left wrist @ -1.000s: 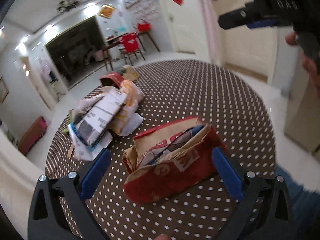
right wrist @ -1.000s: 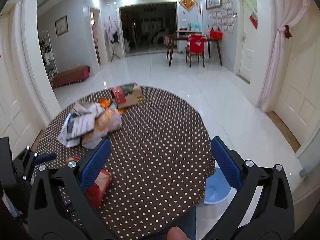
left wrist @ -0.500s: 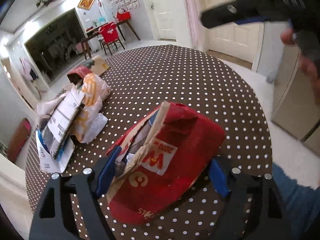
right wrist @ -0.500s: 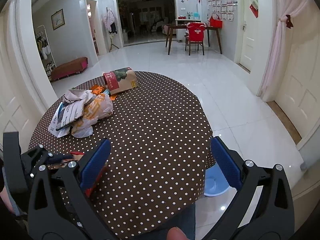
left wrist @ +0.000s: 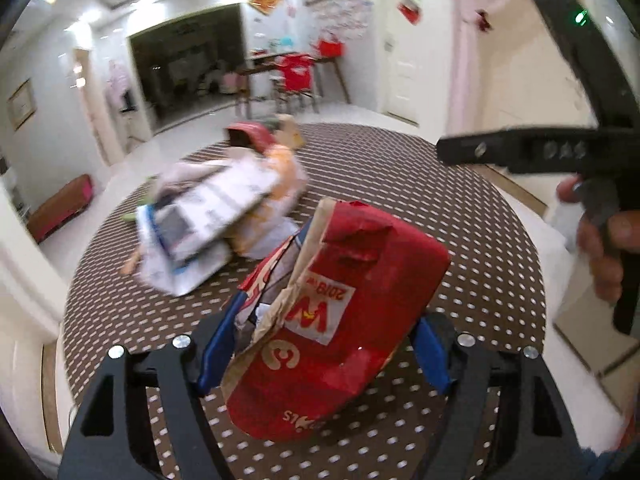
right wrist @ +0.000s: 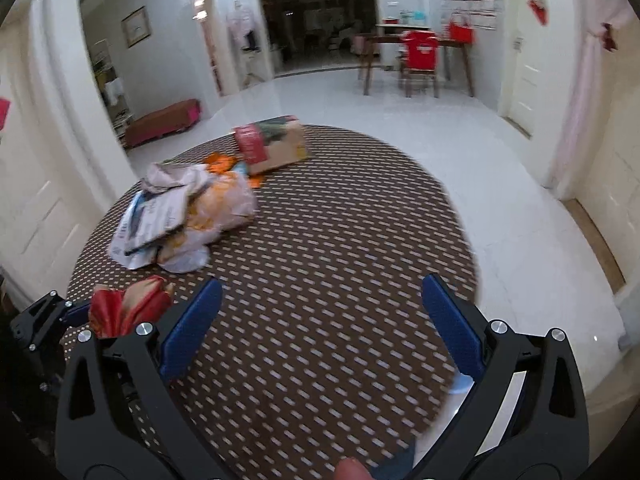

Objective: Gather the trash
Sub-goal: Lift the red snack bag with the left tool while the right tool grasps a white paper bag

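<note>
Polka-dotted brown cloth is covering my round worktop [right wrist: 340,240], white tiled floor [right wrist: 460,128] gleaming beyond; my left tool [left wrist: 320,340] is pinching a red paper bag [left wrist: 340,320], right tool [right wrist: 320,320] gaping.

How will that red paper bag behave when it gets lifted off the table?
The red paper bag looks creased and torn open, so it will likely crumple and flex. It seems light for its bulk. Loose scraps at its open mouth might spill if tipped.

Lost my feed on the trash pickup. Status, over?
Left tool has just closed onto red paper bag, lifted. Right tool open, empty. Wrapper pile waits on table.
</note>
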Available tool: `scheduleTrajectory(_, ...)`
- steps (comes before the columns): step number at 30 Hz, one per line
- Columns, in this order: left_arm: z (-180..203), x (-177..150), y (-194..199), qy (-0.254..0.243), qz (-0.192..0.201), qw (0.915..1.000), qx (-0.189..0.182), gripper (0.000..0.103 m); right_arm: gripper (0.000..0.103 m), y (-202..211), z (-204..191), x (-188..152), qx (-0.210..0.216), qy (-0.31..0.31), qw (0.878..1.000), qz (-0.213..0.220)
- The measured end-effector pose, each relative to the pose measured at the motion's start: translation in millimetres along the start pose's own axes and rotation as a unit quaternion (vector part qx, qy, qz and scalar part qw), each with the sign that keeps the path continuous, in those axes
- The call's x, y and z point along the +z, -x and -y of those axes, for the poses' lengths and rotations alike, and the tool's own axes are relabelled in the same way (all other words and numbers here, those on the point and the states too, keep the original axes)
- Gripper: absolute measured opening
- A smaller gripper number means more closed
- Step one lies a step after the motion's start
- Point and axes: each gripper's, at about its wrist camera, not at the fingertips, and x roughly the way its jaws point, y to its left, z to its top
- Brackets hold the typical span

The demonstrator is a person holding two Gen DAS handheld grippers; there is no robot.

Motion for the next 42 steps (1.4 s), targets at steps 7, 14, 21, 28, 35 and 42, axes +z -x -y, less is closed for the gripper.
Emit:
scheduleTrajectory(7,-60,-6,27,0.108,0.032,0.99,0.085,0.075,0.098,-39,-67,33,0.071,0.064,0.995,-0.006)
scheduleTrajectory(14,-95,-21,50,0.165,0.051,0.9773,0.122,0.075,0.098,-85,-128,79,0.105,0.128,0.986,-0.008)
scheduleTrajectory(21,-109,-24,55,0.187,0.056,0.972,0.131,0.075,0.071,-149,-175,97,0.151,0.21,0.964,-0.062)
scheduleTrajectory(28,-111,-22,64,0.193,0.061,0.9693,0.14,0.075,0.012,-156,-169,92,0.178,0.218,0.956,-0.076)
scheduleTrajectory(35,-78,-4,68,0.18,0.082,0.9718,0.128,0.075,0.01,-84,-117,101,0.195,0.18,0.964,0.006)
scheduleTrajectory(42,-30,24,64,0.157,0.103,0.9778,0.093,0.075,0.01,-15,-27,106,0.165,0.126,0.977,0.056)
